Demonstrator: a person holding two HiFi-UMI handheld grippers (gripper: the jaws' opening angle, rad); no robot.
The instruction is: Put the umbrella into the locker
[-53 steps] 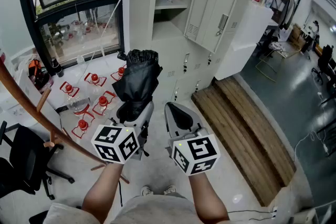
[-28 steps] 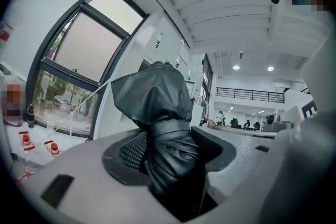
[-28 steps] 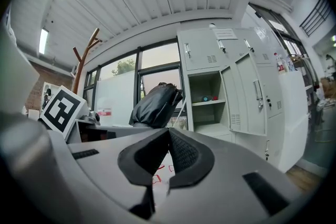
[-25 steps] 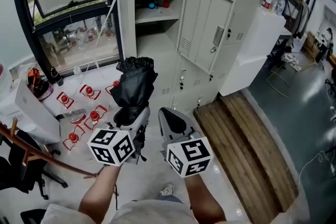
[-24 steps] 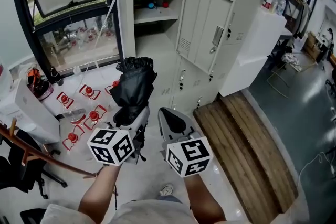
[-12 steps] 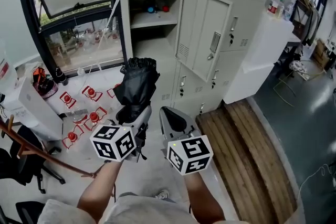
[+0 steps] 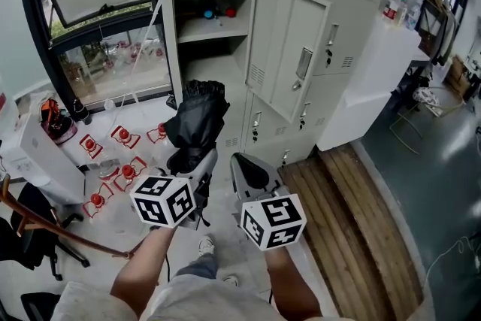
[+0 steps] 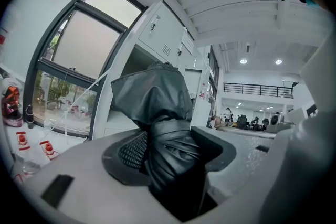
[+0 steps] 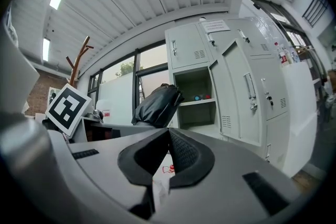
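Head view: the left gripper (image 7: 192, 160) clamps the lower end of a folded black fabric umbrella (image 7: 197, 119), which stands upright in front of the grey metal locker (image 7: 201, 29). The locker's compartment is open, its door (image 7: 289, 49) swung to the right. The right gripper (image 7: 249, 171) is just beside the left.

Left gripper view: the jaws stand wide, and both ribbed pads (image 8: 132, 149) press on the umbrella's (image 8: 157, 107) strapped bundle.

Right gripper view: the jaws meet at the tips with nothing between them. The umbrella (image 9: 156, 104) shows to the left of the open compartment (image 9: 193, 96), outside it.
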